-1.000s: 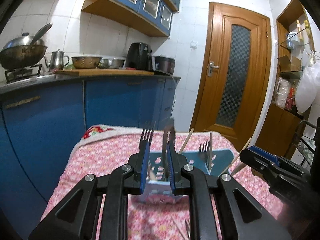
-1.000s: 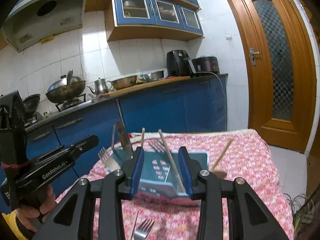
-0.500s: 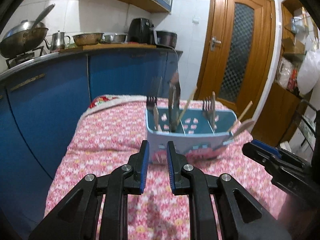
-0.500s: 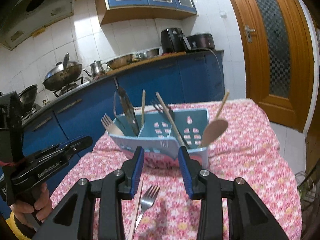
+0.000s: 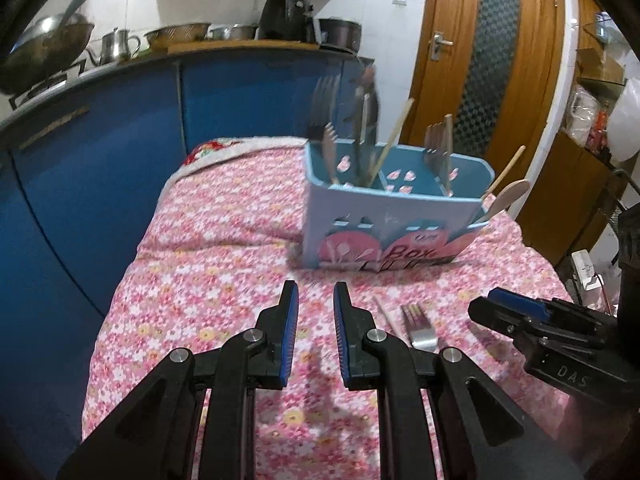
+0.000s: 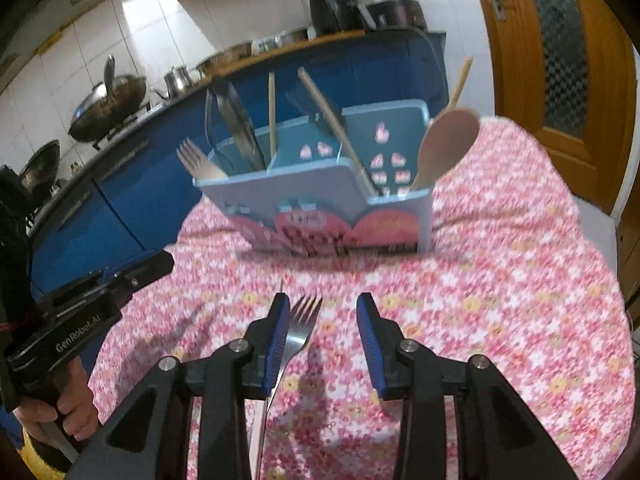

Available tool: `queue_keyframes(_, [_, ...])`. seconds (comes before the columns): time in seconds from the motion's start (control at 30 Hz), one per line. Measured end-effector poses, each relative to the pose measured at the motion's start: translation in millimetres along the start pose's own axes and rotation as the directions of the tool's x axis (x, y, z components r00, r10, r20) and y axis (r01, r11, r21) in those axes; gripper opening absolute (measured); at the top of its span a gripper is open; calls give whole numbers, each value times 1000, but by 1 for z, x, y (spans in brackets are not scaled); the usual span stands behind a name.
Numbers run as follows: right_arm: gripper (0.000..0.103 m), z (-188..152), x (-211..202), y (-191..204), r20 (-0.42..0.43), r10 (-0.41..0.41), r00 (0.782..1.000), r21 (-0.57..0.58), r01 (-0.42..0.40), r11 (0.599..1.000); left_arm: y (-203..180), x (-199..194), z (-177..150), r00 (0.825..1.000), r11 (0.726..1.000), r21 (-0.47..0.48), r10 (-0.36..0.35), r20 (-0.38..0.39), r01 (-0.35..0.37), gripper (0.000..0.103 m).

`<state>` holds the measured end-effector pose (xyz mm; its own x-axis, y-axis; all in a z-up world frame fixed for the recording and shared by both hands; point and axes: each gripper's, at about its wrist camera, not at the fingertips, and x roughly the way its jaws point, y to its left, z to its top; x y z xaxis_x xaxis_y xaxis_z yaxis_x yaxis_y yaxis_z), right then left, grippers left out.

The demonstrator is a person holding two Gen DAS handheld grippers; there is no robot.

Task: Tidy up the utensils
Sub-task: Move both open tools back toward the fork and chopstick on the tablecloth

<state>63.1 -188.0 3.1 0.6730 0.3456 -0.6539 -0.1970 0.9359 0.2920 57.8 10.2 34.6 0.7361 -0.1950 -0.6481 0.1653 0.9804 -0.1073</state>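
A light blue utensil box (image 5: 384,220) (image 6: 340,216) with pink prints stands on the pink floral tablecloth (image 5: 208,260) (image 6: 500,300). It holds forks, chopsticks and a wooden spoon (image 6: 444,140). In front of it a metal fork (image 5: 418,328) (image 6: 300,328) and a thin chopstick (image 5: 384,312) lie on the cloth. My right gripper (image 6: 322,298) (image 5: 516,312) is open, low over the fork, which lies close to the left finger without being pinched. My left gripper (image 5: 315,286) (image 6: 132,272) hangs left of the fork, its jaws narrowly apart with nothing between them.
Blue kitchen cabinets (image 5: 100,168) run along the left and far side, their counter carrying a wok (image 6: 108,100), a kettle, bowls and an air fryer (image 5: 286,16). A wooden door (image 5: 492,60) is behind the table, shelves at far right. A hand (image 6: 44,412) holds the left gripper.
Both grippers have tilted down and sunk toward the cloth. The box now sits above the fingertips, and the fork has come between the right fingers. Neither opening has changed.
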Motion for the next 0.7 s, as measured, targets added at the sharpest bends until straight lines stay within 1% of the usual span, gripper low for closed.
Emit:
queue_keyframes(0.17, [37,-5,16,3,-74,21,997,12,-20,1000,12,6,-6,999,1000,-17,11,-32,-12,17])
queue_keyframes(0.27, [32,-5,26,7,-123,34,992,13,-33,999,16,8,-8,999,1000,-25,9,-39,-10,17])
queue_keyframes(0.3, [28,-5,29,8,-138,40,990,16,-38,999,18,8,-9,999,1000,-29,6,-41,-7,17])
queue_keyframes(0.43, [20,-7,43,10,-205,65,977,29,-61,998,21,10,-10,999,999,-39,-5,-45,3,17])
queue_keyframes(0.6, [19,-3,52,6,-228,111,967,78,-96,992,25,10,-11,999,999,-48,-14,-44,12,17])
queue_keyframes(0.67, [17,1,57,5,-236,127,963,99,-107,989,26,10,-11,999,999,-53,-16,-44,14,17])
queue_keyframes(0.7, [13,2,58,5,-239,135,962,105,-112,988,27,10,-11,999,998,-56,-18,-44,15,17])
